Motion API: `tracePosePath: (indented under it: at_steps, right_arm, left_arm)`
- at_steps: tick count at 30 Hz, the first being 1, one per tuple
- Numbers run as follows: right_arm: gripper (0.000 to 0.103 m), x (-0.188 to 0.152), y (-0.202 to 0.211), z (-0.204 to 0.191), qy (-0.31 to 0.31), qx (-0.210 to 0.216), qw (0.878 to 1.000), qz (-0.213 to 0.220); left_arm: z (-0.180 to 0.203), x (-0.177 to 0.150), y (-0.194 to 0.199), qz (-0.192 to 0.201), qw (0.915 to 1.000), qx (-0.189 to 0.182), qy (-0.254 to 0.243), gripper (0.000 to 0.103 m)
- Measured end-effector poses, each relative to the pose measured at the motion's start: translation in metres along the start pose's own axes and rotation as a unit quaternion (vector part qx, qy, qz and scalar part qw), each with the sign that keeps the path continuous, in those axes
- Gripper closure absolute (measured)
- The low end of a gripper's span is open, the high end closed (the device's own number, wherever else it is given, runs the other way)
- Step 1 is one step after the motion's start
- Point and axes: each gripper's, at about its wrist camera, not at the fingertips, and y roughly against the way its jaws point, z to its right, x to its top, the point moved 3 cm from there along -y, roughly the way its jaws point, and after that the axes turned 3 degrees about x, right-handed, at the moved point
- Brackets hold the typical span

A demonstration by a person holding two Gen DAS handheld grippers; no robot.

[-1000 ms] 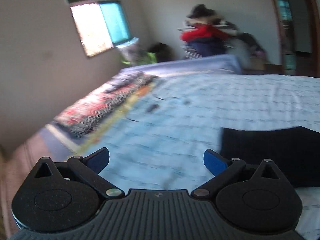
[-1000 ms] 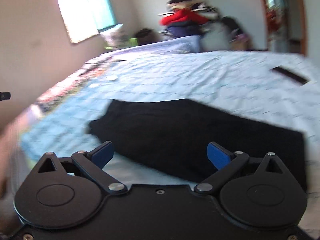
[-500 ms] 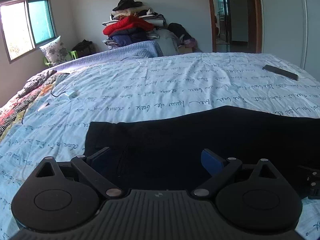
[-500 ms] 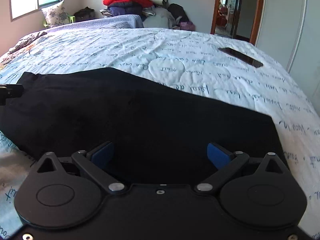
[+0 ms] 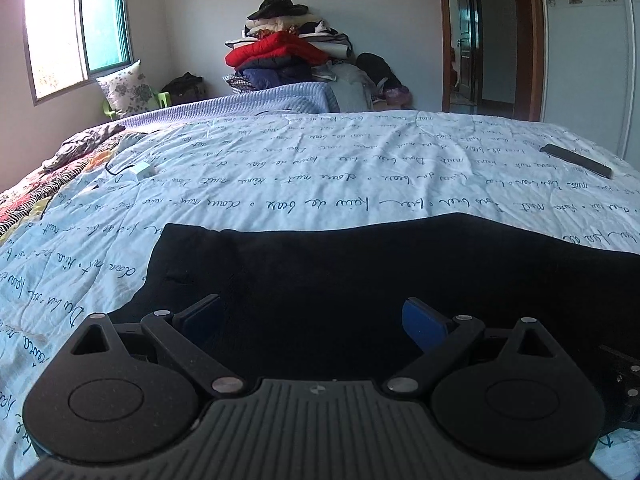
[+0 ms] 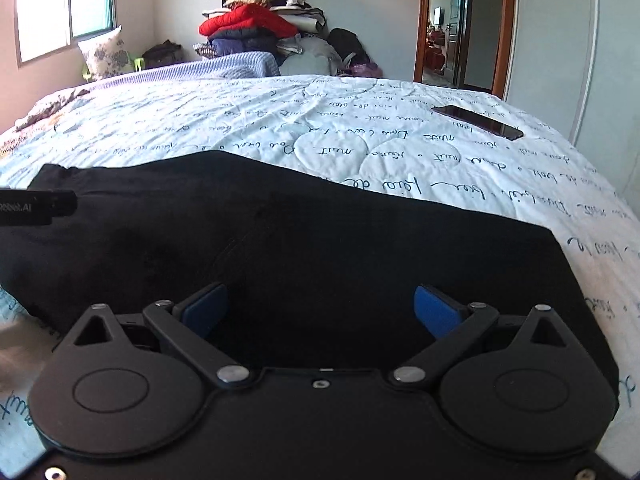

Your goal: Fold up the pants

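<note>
Black pants (image 5: 360, 272) lie flat across the near part of a bed with a pale blue script-printed quilt (image 5: 320, 168). My left gripper (image 5: 314, 318) hovers open over the left end of the pants, blue pads wide apart and empty. In the right wrist view the same pants (image 6: 280, 232) stretch from left to right, and my right gripper (image 6: 320, 308) is open above their right half with nothing between its pads. A piece of the left gripper (image 6: 36, 206) pokes in at the left edge of the right wrist view.
A dark phone (image 6: 478, 122) lies on the quilt at the far right. A small white charger with a cable (image 5: 142, 170) rests far left, beside a patterned blanket (image 5: 36, 196). A heap of clothes (image 5: 284, 56) stands beyond the bed, near a doorway (image 5: 464, 40).
Both grippers swung right from the window side and came to face the pants squarely, then moved slightly closer. The pants have not moved. Both stayed open.
</note>
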Motion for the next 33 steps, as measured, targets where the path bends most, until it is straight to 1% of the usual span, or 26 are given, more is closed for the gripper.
tracePosePath:
  at_steps: [4, 6, 8, 10, 12, 14, 17, 19, 21, 24, 28, 29, 30, 32, 33]
  right_arm:
    - [0.002, 0.001, 0.003, -0.001, 0.009, -0.004, 1.0, -0.003]
    - [0.002, 0.006, 0.014, -0.006, 0.015, 0.0, 1.0, 0.015]
    - [0.002, 0.014, 0.026, -0.019, 0.04, 0.026, 0.998, 0.045]
    - [0.002, 0.021, 0.034, -0.042, 0.088, 0.052, 0.993, 0.064]
    - [0.002, 0.024, 0.037, -0.071, 0.147, 0.075, 0.983, 0.074]
    - [0.002, 0.023, 0.038, -0.104, 0.205, 0.091, 0.971, 0.082]
    - [0.002, 0.02, 0.035, -0.146, 0.271, 0.093, 0.953, 0.099]
    - [0.002, 0.017, 0.031, -0.171, 0.306, 0.085, 0.943, 0.104]
    - [0.002, 0.013, 0.029, -0.195, 0.345, 0.09, 0.928, 0.109]
    - [0.002, 0.006, 0.024, -0.23, 0.405, 0.107, 0.901, 0.112]
    - [0.005, -0.002, 0.023, -0.271, 0.469, 0.128, 0.864, 0.132]
    - [0.008, -0.004, 0.023, -0.279, 0.489, 0.128, 0.852, 0.138]
    - [0.011, -0.007, 0.023, -0.288, 0.512, 0.125, 0.837, 0.145]
    - [0.028, -0.012, 0.017, -0.303, 0.55, 0.119, 0.814, 0.141]
    - [0.032, -0.014, 0.015, -0.308, 0.562, 0.118, 0.807, 0.138]
  left_arm:
    - [0.005, -0.005, -0.003, -0.007, 0.9997, 0.012, -0.021, 0.005]
    - [0.001, -0.005, 0.0, 0.003, 0.9994, 0.026, -0.024, 0.005]
    - [-0.011, -0.004, 0.002, 0.01, 0.9988, 0.045, -0.017, 0.004]
    - [-0.03, -0.001, 0.0, 0.003, 0.9985, 0.055, 0.001, 0.003]
    - [-0.052, 0.001, -0.004, -0.014, 0.998, 0.058, 0.02, 0.003]
    - [-0.072, 0.003, -0.006, -0.02, 0.9968, 0.07, 0.032, 0.003]
    - [-0.105, 0.007, -0.005, -0.02, 0.9934, 0.104, 0.043, 0.003]
    - [-0.126, 0.01, -0.005, -0.025, 0.9913, 0.12, 0.05, 0.003]
    - [-0.147, 0.012, -0.006, -0.03, 0.9891, 0.131, 0.06, 0.003]
    - [-0.174, 0.013, -0.01, -0.051, 0.985, 0.147, 0.074, 0.003]
    - [-0.201, 0.01, -0.013, -0.065, 0.9813, 0.15, 0.102, 0.003]
    - [-0.207, 0.009, -0.013, -0.069, 0.9804, 0.149, 0.109, 0.003]
    - [-0.211, 0.007, -0.014, -0.072, 0.9798, 0.147, 0.114, 0.003]
    - [-0.217, 0.005, -0.015, -0.079, 0.9792, 0.145, 0.118, 0.003]
    - [-0.218, 0.004, -0.016, -0.082, 0.9791, 0.143, 0.119, 0.003]
